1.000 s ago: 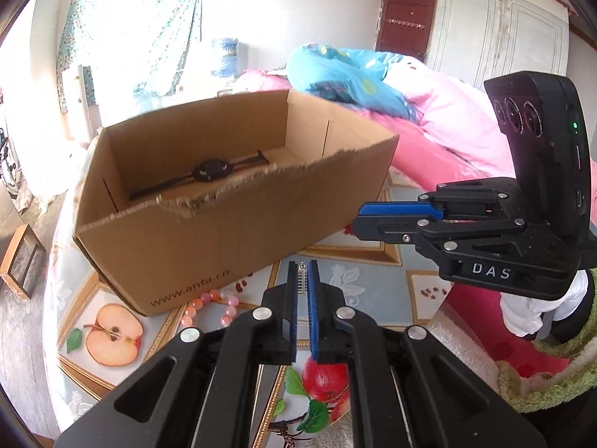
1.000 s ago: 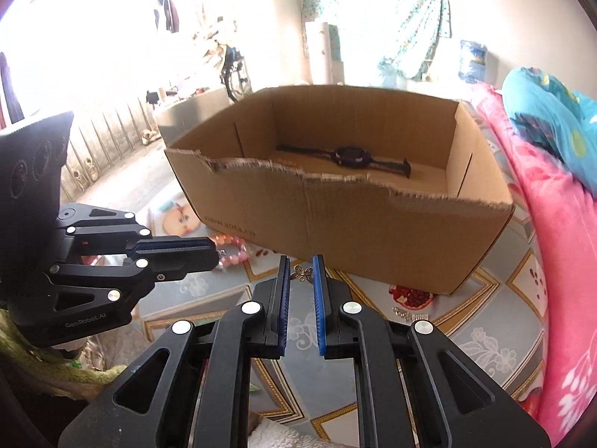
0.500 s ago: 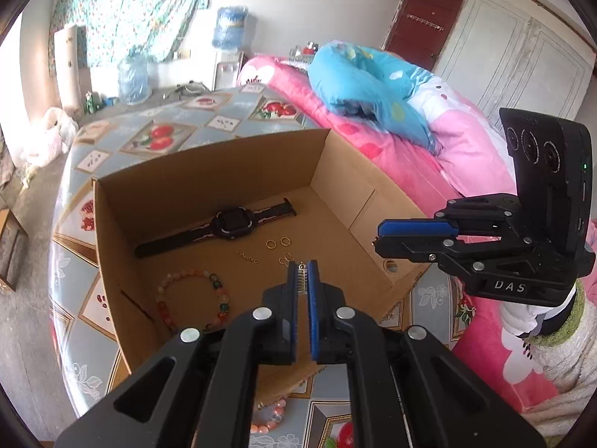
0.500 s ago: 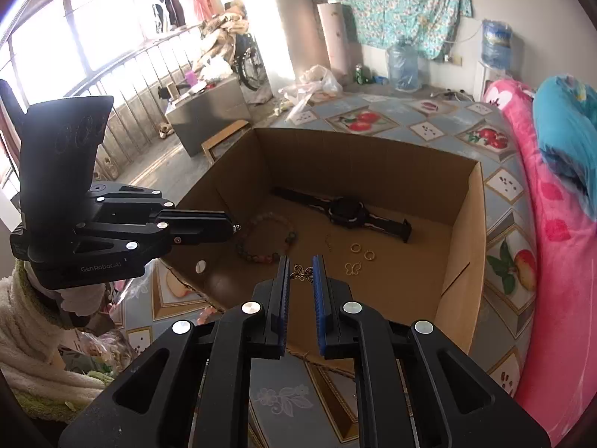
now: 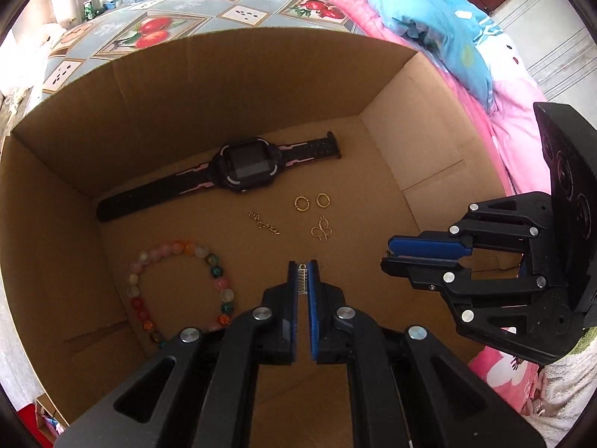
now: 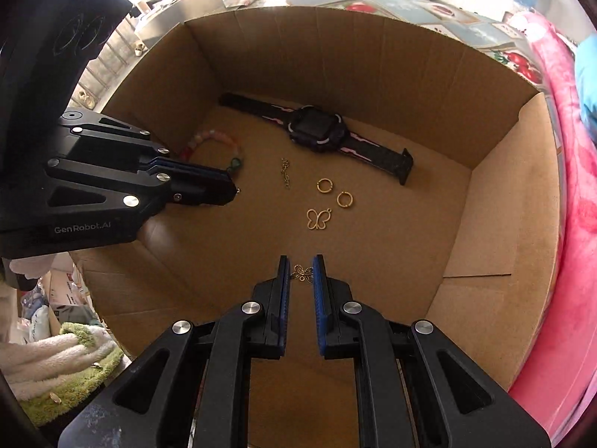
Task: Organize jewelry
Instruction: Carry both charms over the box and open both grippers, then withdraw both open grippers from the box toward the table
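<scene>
Both grippers hang inside an open cardboard box (image 5: 231, 86), which also shows in the right wrist view (image 6: 496, 201). My left gripper (image 5: 302, 272) is shut on a small silver ridged charm (image 5: 302, 278). My right gripper (image 6: 301, 270) is shut on a small bronze butterfly charm (image 6: 302, 273). On the box floor lie a black and pink watch (image 5: 246, 168), a coloured bead bracelet (image 5: 179, 283), two gold rings (image 5: 311, 201), a short chain (image 5: 264, 223) and a gold butterfly pendant (image 5: 321, 231). The right gripper appears in the left wrist view (image 5: 388, 257), and the left gripper in the right wrist view (image 6: 233, 188).
The box stands on a table with a fruit-pattern cloth (image 5: 156, 22). A pink bed cover (image 5: 511, 138) and a blue pillow (image 5: 429, 11) lie to the right. A white and green towel (image 6: 63, 366) sits at the lower left of the right wrist view.
Both grippers rose from table level in front of the box, passed over its front wall and came down inside it, each still holding its charm.
</scene>
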{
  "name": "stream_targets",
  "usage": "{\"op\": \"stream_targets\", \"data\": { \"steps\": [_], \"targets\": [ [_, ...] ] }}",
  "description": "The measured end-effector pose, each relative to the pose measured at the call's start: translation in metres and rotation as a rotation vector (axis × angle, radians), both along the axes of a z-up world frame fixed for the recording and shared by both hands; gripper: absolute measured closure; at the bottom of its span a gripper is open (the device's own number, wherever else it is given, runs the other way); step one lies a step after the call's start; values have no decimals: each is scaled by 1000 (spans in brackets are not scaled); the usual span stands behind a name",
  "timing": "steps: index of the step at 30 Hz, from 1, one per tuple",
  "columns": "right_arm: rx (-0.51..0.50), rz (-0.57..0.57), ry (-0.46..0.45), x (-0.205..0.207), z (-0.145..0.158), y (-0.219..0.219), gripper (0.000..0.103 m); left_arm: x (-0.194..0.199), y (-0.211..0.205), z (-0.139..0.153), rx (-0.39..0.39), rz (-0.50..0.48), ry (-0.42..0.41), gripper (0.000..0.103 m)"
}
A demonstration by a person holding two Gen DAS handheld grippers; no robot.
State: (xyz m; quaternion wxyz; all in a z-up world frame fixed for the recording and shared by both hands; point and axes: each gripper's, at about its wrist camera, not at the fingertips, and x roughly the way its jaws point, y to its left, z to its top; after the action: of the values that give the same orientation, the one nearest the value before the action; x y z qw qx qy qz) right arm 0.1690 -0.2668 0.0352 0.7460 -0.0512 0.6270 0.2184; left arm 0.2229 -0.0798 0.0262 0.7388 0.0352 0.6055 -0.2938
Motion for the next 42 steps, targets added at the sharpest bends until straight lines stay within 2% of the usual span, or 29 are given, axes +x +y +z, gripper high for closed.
{"op": "stream_targets", "data": {
  "steps": [11,18,24,29,32,36,39,42],
  "targets": [
    [-19,1,24,-2,-11,2,93,6,0,-5,-15,31,44,98],
    [-26,-16,-15,0,-1,4,86,2,9,13,-41,43,-41,98],
    [31,-53,-134,-18,36,-4,86,-23,23,50,-106,47,-209,98],
    [165,-97,-393,-78,96,-14,83,-81,42,88,-218,20,-454,97],
    [279,-158,-516,-121,124,-24,82,-124,57,95,-303,14,-550,83],
    [366,-237,-607,-181,131,-36,79,-170,68,84,-346,44,-593,69],
    [354,-293,-589,-208,116,-41,75,-194,68,67,-345,61,-574,57],
    [343,-352,-488,-214,83,-44,75,-210,57,39,-327,69,-528,46]
  ]
}}
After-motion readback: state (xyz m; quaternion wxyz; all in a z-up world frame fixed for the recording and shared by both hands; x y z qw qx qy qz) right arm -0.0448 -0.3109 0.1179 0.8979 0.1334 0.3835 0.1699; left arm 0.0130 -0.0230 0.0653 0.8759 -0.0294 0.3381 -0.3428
